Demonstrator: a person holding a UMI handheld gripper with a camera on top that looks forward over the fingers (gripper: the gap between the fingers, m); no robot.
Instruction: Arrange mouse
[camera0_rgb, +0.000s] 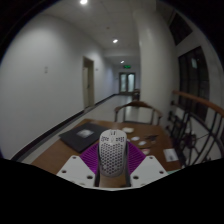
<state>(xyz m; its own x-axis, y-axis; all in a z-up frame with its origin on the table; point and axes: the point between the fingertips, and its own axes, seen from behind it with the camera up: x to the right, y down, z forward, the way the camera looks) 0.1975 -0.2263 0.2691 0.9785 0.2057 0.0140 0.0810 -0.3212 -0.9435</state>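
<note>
A white mouse with a perforated honeycomb shell (111, 154) stands between my gripper's (112, 167) two fingers, held off the wooden table (150, 133). Both purple pads (92, 158) press against its sides. The mouse's buttons point away from me, its rear end toward the camera. A dark mouse mat (84, 135) lies on the table beyond and to the left of the fingers.
A dark chair (137, 111) stands at the table's far side. A small white card (171, 154) and other small items lie on the table to the right. A corridor with doors and ceiling lights runs beyond.
</note>
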